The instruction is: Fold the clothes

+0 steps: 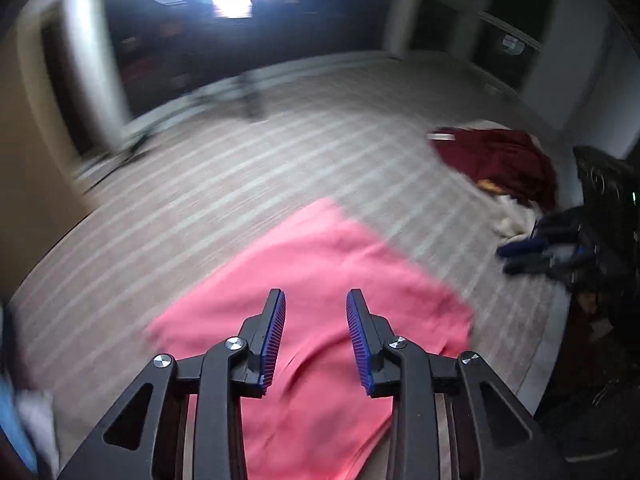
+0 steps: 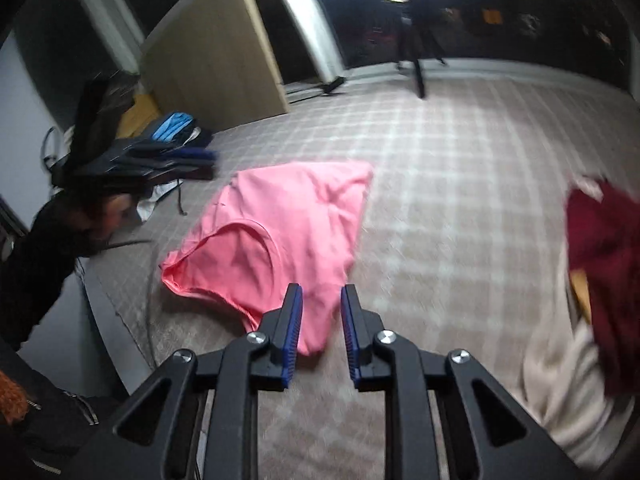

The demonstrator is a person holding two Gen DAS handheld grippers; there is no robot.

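A: What are you working on, biggest thing first?

B: You stand over a wide bed spread with a beige cover checked in pale lines (image 2: 460, 184). On it lies your pink knit top (image 2: 276, 236), partly folded into a rough slab, its rounded neckline turned toward the near left edge and a narrow end drooping just under your right gripper (image 2: 321, 332).

A: And around it?

B: To your right sits a dark red garment (image 2: 604, 264), heaped on a cream cloth (image 2: 560, 384), well apart from the pink top. At the bed's far left corner you have a stack of dark and blue folded clothes (image 2: 176, 136).

A: Anything in the way?

B: Nothing lies on the pink top. Your left gripper (image 1: 316, 340) hovers above its middle, fingers apart, empty. The right gripper's fingers also stand apart with only air between them; they touch no cloth.

A: How sharp is that?

B: Both views are blurred, so you cannot read finer creases.
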